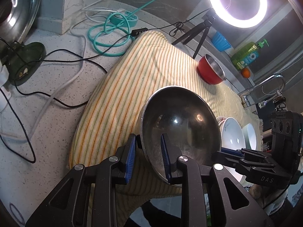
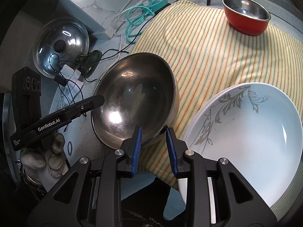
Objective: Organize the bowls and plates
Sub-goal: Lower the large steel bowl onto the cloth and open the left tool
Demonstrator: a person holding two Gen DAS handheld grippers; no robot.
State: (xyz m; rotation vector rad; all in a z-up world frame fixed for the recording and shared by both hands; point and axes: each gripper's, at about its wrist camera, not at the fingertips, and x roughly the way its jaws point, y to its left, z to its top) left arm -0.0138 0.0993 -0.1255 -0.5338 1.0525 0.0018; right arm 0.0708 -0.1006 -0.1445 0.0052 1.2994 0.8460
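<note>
Both your grippers, left (image 1: 148, 158) and right (image 2: 153, 150), straddle the steel bowl's (image 2: 135, 102) rim from opposite sides, probably so it lifts level; whether they're pinching or loose, I can't tell. It's dull, smudged, on the striped towel (image 2: 208, 56) beside the white plates (image 2: 246, 132).

Behind the steel bowl (image 1: 181, 124), the white bowls (image 1: 234, 134) show only as slivers, so their number cannot be told. Right of that bowl, the white plate (image 2: 246, 136) is cut off by the picture's edge. Left of it, the gloved hand (image 2: 45, 157) is mostly hidden behind the left gripper (image 2: 94, 101).
</note>
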